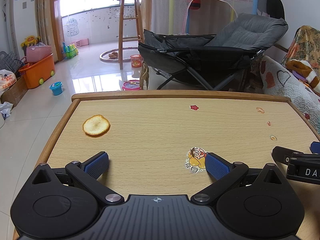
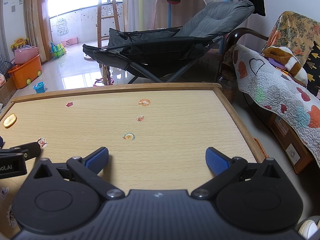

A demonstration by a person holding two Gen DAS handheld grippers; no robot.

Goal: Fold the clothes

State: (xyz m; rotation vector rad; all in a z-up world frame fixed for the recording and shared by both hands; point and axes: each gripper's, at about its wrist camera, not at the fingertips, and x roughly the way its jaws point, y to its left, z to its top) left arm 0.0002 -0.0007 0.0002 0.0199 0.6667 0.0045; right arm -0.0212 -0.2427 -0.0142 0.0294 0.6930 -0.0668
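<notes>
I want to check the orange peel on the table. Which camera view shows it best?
The left wrist view: the peel lies large and whole on the table, ahead of the left fingers. The right wrist view shows it small at the left edge.

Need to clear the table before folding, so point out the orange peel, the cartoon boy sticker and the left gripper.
orange peel (image 1: 96, 125): left wrist view, its pale middle.
cartoon boy sticker (image 1: 195, 157): left wrist view, its yellow body.
left gripper (image 1: 156, 163): left wrist view, midway between its fingertips.

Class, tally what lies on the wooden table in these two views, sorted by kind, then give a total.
Stickers on the table: 5 (cartoon figure sticker, red flower, orange round, small red, green-ringed)
Orange peel: 1
Clothes: 0
Total: 6
</notes>
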